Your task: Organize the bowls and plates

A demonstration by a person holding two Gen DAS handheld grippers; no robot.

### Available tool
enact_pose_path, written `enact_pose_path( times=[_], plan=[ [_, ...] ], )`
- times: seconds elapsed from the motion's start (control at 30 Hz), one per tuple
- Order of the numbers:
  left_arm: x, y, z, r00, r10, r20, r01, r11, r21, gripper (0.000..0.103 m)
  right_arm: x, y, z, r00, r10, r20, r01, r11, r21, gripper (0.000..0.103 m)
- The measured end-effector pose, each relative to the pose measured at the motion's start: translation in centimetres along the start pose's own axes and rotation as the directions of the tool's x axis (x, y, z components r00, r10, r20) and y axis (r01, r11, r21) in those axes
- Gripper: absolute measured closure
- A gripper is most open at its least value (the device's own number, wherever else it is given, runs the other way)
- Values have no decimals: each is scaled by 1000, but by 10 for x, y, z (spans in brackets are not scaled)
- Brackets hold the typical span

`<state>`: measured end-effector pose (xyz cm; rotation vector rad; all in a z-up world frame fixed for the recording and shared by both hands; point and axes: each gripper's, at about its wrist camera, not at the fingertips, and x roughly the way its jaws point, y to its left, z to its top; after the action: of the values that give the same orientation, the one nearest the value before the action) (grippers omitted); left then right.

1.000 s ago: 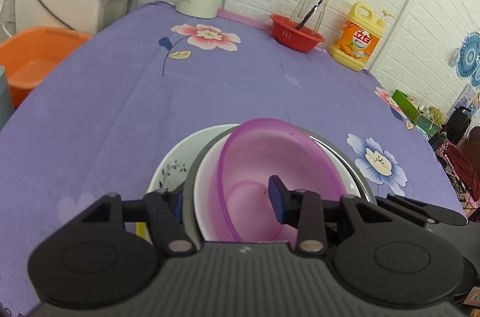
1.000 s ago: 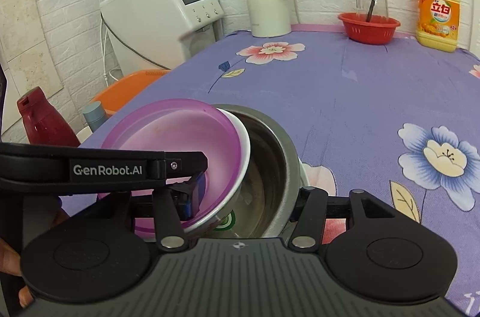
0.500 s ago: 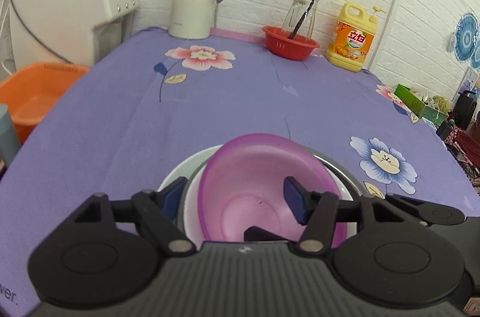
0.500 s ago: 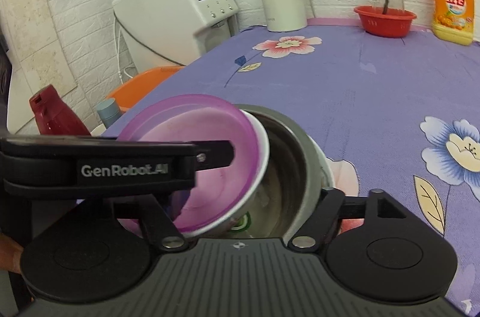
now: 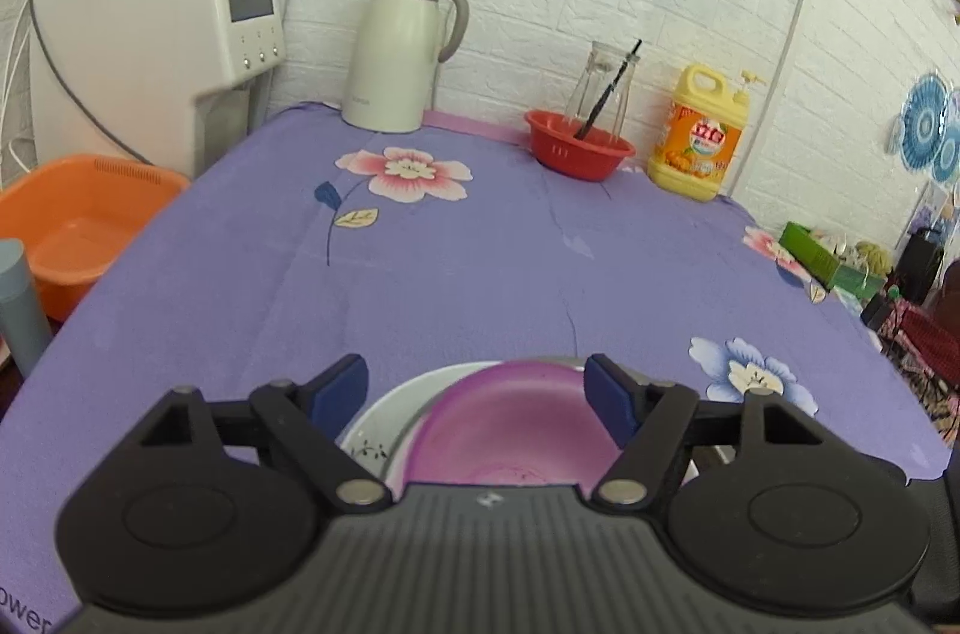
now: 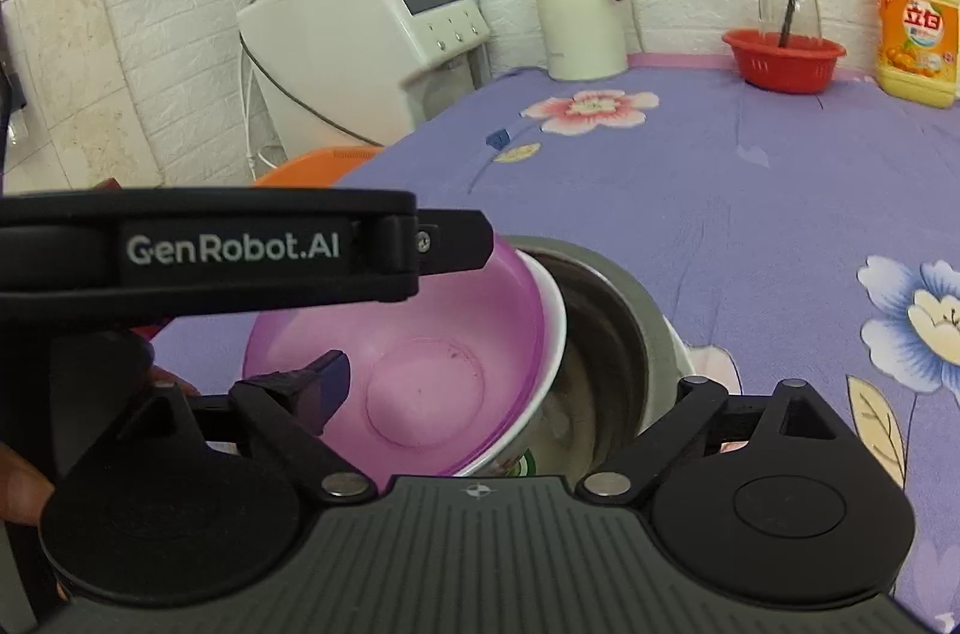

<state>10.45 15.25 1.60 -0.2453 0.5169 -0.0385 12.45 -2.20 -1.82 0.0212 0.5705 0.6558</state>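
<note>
A stack of dishes is seen at the near edge of the tabletop, which is covered by a purple flowered cloth. A purple bowl is nested in a white bowl, and both are tilted inside a metal bowl; a white plate with a dark leaf pattern is seen under the stack in the left wrist view.

The left gripper is spread wide, with nothing pinched between its blue pads. It is held above the stack, and the purple bowl is seen just below and between its fingers. In the right wrist view the same gripper is seen as a black bar marked "GenRobot.AI", reaching across from the left above the purple bowl's rim.

The right gripper is also spread. Its left pad is seen inside the purple bowl; whether the bowl is touched cannot be told. Its right finger is seen beyond the outer side of the metal bowl, with its tip hidden. The nested bowls are thus straddled but not pinched.

Far ahead of both grippers, by the white brick wall, a cream jug, a red basket holding a glass jar with a dark stick, and a yellow detergent bottle are seen. Ahead and to the left, off the tabletop, a white appliance and an orange basin are seen.
</note>
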Motion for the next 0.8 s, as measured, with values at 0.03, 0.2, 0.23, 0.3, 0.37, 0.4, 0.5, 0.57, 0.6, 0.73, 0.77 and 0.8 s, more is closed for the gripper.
enact_pose_path(
  times=[0.03, 0.2, 0.23, 0.3, 0.37, 0.4, 0.5, 0.57, 0.6, 0.73, 0.77, 0.8],
  plan=[
    [-2, 2, 1, 1000, 4, 9, -4, 1000, -4, 31, -3, -1, 1, 1000, -17, 16, 17, 1000, 1, 0],
    [-5, 3, 6, 1000, 3, 22, -3, 1000, -10, 31, -4, -4, 3, 999, -26, 21, 25, 1000, 7, 0],
    [-6, 2, 6, 1000, 3, 25, -3, 1000, -8, 31, -5, -3, 3, 999, -23, 25, 23, 1000, 2, 0],
    [-8, 0, 6, 1000, 4, 25, -4, 1000, -5, 31, -9, -5, 5, 999, -18, 42, 18, 1000, 0, 0],
    [-9, 0, 5, 1000, 3, 30, -2, 1000, -8, 31, -18, -15, 8, 997, -36, 67, 34, 999, 32, 0],
    [-10, -1, 5, 999, 4, 32, -4, 1000, -10, 31, -23, -21, 9, 996, -44, 79, 39, 998, 53, 0],
    [-16, -4, 5, 999, 2, 39, -1, 1000, -16, 31, -38, -33, 12, 993, -61, 104, 53, 995, 83, 0],
    [-21, -11, 2, 999, -2, 38, 2, 1000, 2, 31, -50, -38, 10, 989, -87, 121, 76, 993, 91, 0],
    [-25, -15, 0, 999, -2, 40, 2, 1000, 11, 31, -55, -40, 8, 987, -96, 126, 84, 992, 97, 0],
    [-44, -31, -14, 999, -19, 45, 18, 999, 27, 30, -72, -46, -7, 985, -119, 126, 103, 986, 130, 0],
    [-50, -36, -19, 999, -18, 50, 17, 999, 33, 30, -78, -46, -12, 984, -124, 130, 107, 986, 132, 0],
    [-55, -39, -24, 999, -16, 51, 15, 999, 37, 30, -83, -45, -17, 982, -132, 133, 115, 985, 129, 0]
  ],
)
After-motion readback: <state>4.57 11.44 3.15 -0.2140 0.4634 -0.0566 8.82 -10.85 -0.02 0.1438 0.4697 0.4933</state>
